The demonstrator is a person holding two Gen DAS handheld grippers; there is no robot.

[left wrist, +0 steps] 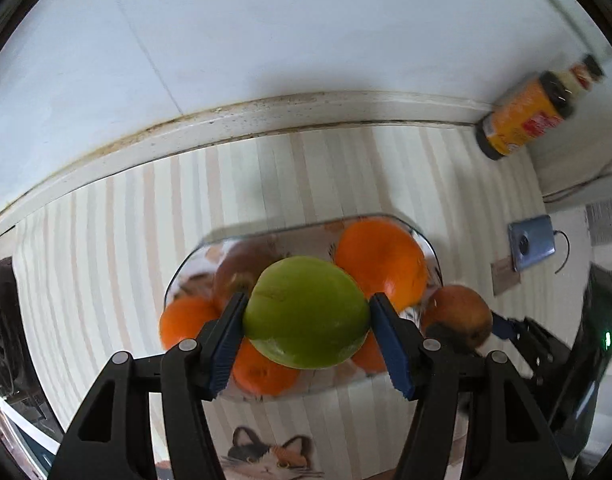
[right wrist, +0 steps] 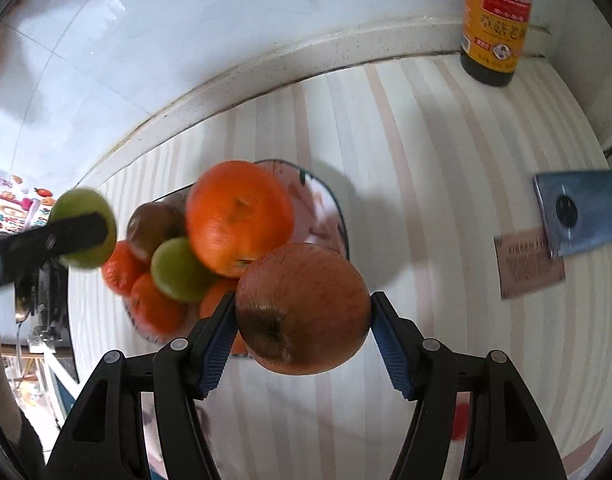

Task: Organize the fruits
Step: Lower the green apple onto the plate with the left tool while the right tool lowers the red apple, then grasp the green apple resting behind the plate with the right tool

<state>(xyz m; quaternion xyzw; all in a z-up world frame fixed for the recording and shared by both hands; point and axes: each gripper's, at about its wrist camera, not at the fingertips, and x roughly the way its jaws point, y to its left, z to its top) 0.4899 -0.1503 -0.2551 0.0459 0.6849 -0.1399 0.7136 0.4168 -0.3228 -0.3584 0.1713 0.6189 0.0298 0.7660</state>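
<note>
Ribbed blue pads [left wrist: 226, 344] pinch smooth green apple [left wrist: 306, 312]; right gripper [right wrist: 302, 320] clamps speckled red apple [right wrist: 306, 308].

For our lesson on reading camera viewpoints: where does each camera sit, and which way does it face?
Left wrist: behind the left gripper, looking down along its fingers at the green fruit it clamps above the plate.
Right wrist: behind the right gripper, looking down past the red apple it clamps.
Shared: plate, large orange, sauce bottle, phone, each other's gripper and fruit.
</note>
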